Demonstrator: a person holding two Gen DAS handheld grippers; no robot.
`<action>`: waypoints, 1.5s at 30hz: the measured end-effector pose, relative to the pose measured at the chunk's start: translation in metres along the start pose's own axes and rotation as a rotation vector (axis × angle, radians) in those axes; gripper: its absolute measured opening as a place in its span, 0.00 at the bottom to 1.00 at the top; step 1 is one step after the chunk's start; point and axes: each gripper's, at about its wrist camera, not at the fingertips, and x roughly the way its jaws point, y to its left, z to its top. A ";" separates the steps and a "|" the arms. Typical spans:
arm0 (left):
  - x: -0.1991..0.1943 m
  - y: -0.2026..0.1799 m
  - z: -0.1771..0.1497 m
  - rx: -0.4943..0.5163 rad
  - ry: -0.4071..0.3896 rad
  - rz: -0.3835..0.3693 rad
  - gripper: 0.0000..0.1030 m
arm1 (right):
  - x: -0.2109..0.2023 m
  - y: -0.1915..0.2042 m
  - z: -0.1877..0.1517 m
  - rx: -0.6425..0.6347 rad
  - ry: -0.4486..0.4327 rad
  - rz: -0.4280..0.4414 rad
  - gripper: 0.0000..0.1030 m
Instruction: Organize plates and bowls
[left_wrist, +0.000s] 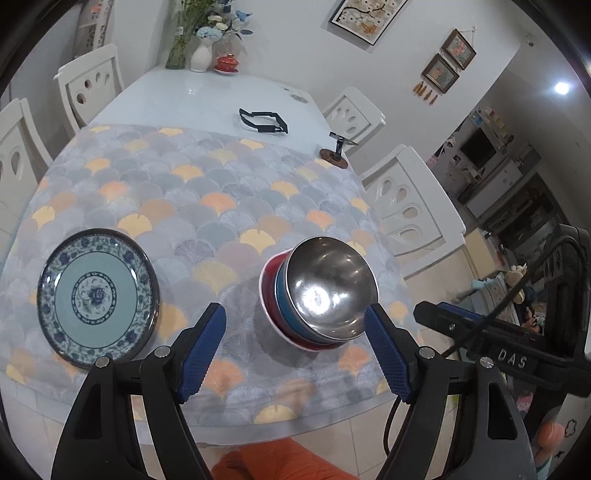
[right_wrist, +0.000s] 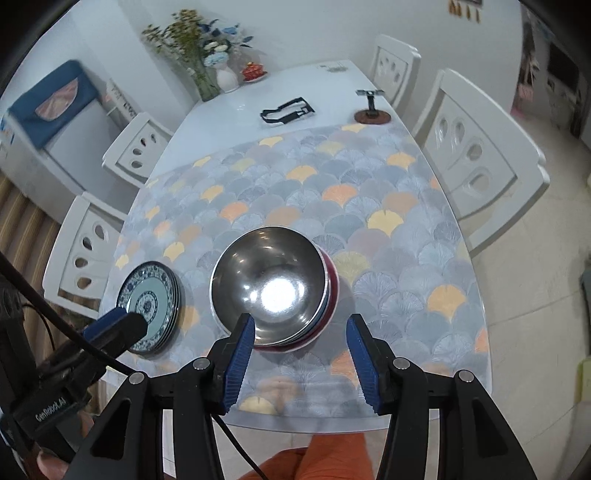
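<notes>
Two grippers are seen at the near edge of the table, and both are wide open with nothing held between the blue pads. The left gripper (left_wrist: 293, 347) is held low in front of the stack of bowls (left_wrist: 319, 291), with its right pad close beside the steel rim; whether it touches cannot be told. The right gripper (right_wrist: 301, 360) is placed before the same stack (right_wrist: 273, 291), its left pad just at the near rim.

The bowls are already nested: a steel bowl on top, a blue one under it and a red one at the bottom. To the left of them, apart from the stack, the blue-patterned plates (right_wrist: 151, 306) are piled; in the right wrist view several rims can be counted, but how many is not sure. So the sorting seems to be nearly finished, or finished. If something more is wanted, it is probably only that the piles are straightened or the grippers are drawn back. For a push on the bowls, a slow approach would be needed, because the steel bowl is smooth and sits a little to one side in the stack.

The piles rest on a patterned mat (left_wrist: 207, 206) with fan shapes in grey, orange and yellow. Beyond it, a black strap (left_wrist: 263, 120) and a small stand (left_wrist: 337, 151) lie on the white table (left_wrist: 192, 92). At the far end, a vase of flowers (left_wrist: 201, 51) and a red cup (left_wrist: 227, 63) are seen. White chairs (left_wrist: 410, 206) stand around, and framed pictures (left_wrist: 448, 61) hang on the wall.
</notes>
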 end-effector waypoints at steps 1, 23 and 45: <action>0.000 0.000 0.000 -0.002 0.001 -0.003 0.74 | -0.001 0.002 -0.001 -0.006 -0.001 0.000 0.49; 0.104 0.042 -0.008 -0.272 0.239 -0.061 0.66 | 0.086 -0.048 0.012 0.105 0.193 0.086 0.54; 0.145 0.042 0.000 -0.291 0.274 -0.054 0.34 | 0.155 -0.046 0.029 0.030 0.276 0.198 0.45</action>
